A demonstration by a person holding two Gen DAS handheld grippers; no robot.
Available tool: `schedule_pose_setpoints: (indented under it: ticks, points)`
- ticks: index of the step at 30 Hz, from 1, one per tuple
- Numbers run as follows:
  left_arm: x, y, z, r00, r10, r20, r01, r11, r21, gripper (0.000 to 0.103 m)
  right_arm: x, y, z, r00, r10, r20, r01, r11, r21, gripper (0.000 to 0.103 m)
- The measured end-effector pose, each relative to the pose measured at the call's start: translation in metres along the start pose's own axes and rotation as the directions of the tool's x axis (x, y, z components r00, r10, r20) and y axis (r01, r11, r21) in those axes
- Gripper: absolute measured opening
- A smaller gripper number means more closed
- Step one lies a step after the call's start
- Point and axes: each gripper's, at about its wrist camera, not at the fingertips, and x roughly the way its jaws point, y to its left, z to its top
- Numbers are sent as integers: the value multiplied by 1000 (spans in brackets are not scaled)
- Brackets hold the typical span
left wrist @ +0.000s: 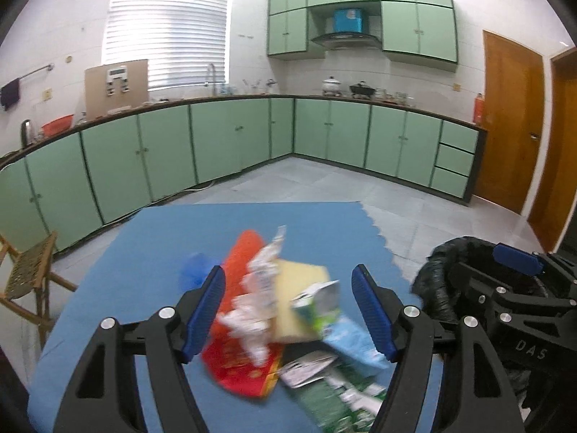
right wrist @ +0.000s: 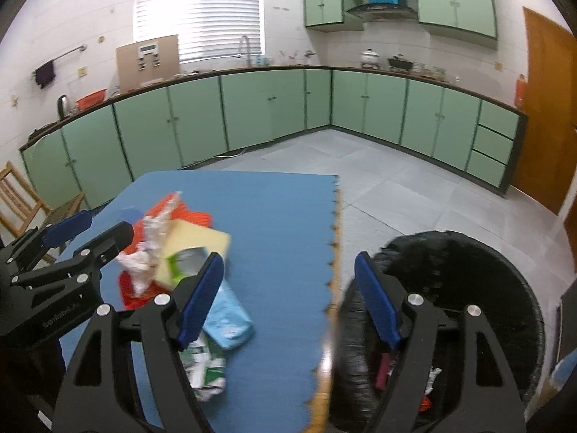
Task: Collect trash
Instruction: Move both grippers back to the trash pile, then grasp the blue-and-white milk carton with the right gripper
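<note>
The left gripper (left wrist: 288, 312), black-armed with ribbed blue pads, stands spread wide above a heap of rubbish; nothing sits between its fingers, and the pads press on no item. Under and just past it lies the blurred pile of trash (left wrist: 281, 321) on the blue foam mat (left wrist: 144, 270): a red and gold foil wrapper (left wrist: 238, 368), crumpled white paper (left wrist: 249, 310), a pale yellow flat card (left wrist: 299, 288), a small green and white carton (left wrist: 319, 303), a light blue packet (left wrist: 355, 342) and a green and white printed bag (left wrist: 335, 397) nearest the camera. A small blue scrap (left wrist: 194, 269) lies just left of the pile.

The right gripper (right wrist: 288, 301), of the same make, is likewise spread wide and carries nothing. It hangs over the scalloped edge of the mat, its left pad over the light blue packet and its right pad over the round bin lined with a black plastic bag (right wrist: 468, 270). The bin stands on the floor just beside the mat's right edge, and a few bits of rubbish, one pink and one white, lie inside it.

Farther off is the grey tiled floor (right wrist: 378, 180), then a run of pale green base cabinets (right wrist: 252, 108) under a dark counter, a wooden chair (left wrist: 29, 278) at the left, a brown wooden door (left wrist: 512, 119) at the right, and a window with white blinds (left wrist: 166, 29)
</note>
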Motion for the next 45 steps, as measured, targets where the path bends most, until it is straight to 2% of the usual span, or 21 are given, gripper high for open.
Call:
schedule_pose_setpoints:
  ticks: [9,19,35,45]
  points:
    - [0,41,-19,996,80,-26,-80,996,-33,71,15,41,-1,998,66,-21,-67,997,-49,73]
    - [10,62,-37,990,127,-64,-130,991,-42,71,39,62,-6,993,106,-59,-111,991,-80,73]
    - [31,75,-51,984,148,-102,-154,987,-47,71,92,72,-10,977,148,-154,-168,978,-122,76]
    - [41,78,-52,982,142,-120,-150,987,-58,71,115,74,-10,957,187,-221,-218,967,-129,75]
